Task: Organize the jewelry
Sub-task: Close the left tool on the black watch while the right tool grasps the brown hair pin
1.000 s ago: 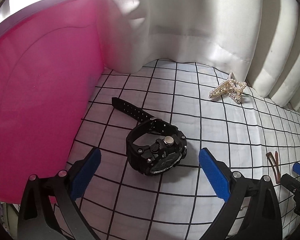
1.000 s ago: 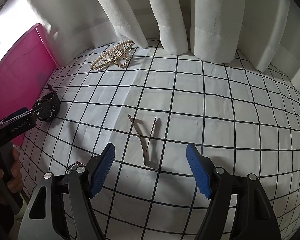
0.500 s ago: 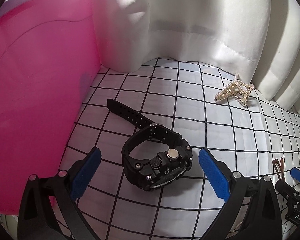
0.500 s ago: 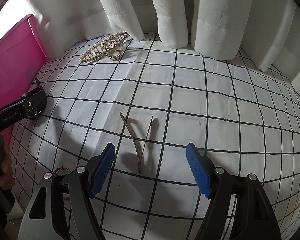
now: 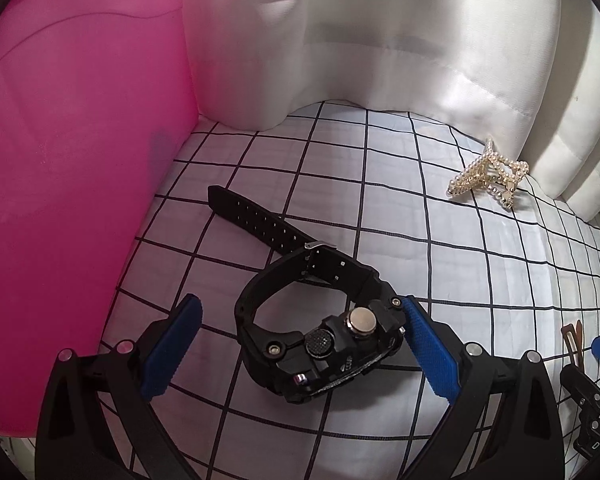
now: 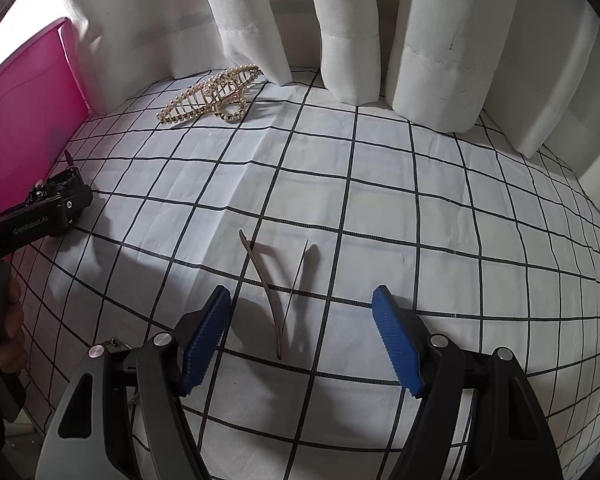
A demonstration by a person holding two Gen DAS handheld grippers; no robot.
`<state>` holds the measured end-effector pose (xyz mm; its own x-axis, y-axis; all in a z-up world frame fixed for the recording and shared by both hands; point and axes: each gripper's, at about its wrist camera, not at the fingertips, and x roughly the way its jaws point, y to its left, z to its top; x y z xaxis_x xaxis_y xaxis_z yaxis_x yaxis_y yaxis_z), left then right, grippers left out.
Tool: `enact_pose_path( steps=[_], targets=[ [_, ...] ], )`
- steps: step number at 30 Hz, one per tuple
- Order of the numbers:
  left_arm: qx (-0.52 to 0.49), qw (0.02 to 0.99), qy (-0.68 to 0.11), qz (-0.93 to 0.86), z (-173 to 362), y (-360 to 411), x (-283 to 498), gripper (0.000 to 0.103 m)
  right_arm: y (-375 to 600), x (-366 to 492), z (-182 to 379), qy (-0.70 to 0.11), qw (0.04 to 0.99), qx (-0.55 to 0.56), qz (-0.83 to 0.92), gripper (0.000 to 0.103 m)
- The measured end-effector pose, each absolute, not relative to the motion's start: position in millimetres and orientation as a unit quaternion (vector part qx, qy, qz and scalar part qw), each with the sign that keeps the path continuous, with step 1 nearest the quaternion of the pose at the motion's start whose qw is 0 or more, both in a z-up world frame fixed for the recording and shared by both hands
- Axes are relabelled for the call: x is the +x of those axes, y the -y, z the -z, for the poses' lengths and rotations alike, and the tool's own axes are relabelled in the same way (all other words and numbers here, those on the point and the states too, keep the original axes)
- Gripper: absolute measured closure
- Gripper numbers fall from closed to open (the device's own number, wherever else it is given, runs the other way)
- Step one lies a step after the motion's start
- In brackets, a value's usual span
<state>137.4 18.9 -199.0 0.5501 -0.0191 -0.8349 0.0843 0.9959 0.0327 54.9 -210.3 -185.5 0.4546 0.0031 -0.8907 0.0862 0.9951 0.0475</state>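
Note:
A black wristwatch [image 5: 320, 336] lies on its side on the checked cloth, its strap reaching toward the pink box. My left gripper [image 5: 300, 350] is open and straddles the watch: the right pad [image 5: 430, 348] is next to the case, the left pad stands apart. A thin brown snap hair clip [image 6: 278, 292] lies on the cloth, its near end between the blue pads of my open right gripper [image 6: 300, 340], untouched. A gold pearl hair claw [image 6: 210, 96] rests by the curtain, and the left wrist view has the same hair claw [image 5: 488, 176] at its far right.
A pink plastic box [image 5: 60, 180] stands along the left edge of the cloth. White curtain folds [image 6: 348, 40] close off the back. A hand [image 6: 4, 320] holds the left gripper's handle at the left of the right wrist view.
My left gripper has come forward and down, so the watch now sits between its pads. The right gripper has shifted slightly over the hair clip. Both jaws kept their width.

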Motion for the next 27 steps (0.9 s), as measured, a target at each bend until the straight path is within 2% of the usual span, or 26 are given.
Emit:
enact_pose_path(
  steps=[16, 23, 25, 27],
  targets=[
    [0.035, 0.882, -0.47, 0.024, 208.9, -10.4, 140.0, 0.007, 206.7, 51.5, 185.0, -0.501, 0.865, 0.03, 0.024, 0.034],
    [0.029, 0.881, -0.471, 0.016, 210.7, -11.7, 132.5, 0.007, 199.9, 47.4, 182.7, -0.496, 0.868, 0.025, 0.015, 0.048],
    [0.019, 0.879, -0.477, 0.019, 211.4, -13.3, 131.2, 0.01, 198.4, 47.1, 182.3, -0.495, 0.869, 0.022, 0.01, 0.052],
    [0.015, 0.877, -0.48, 0.021, 211.5, -15.5, 128.9, 0.013, 197.1, 48.2, 181.7, -0.495, 0.869, 0.019, 0.005, 0.06]
  ],
)
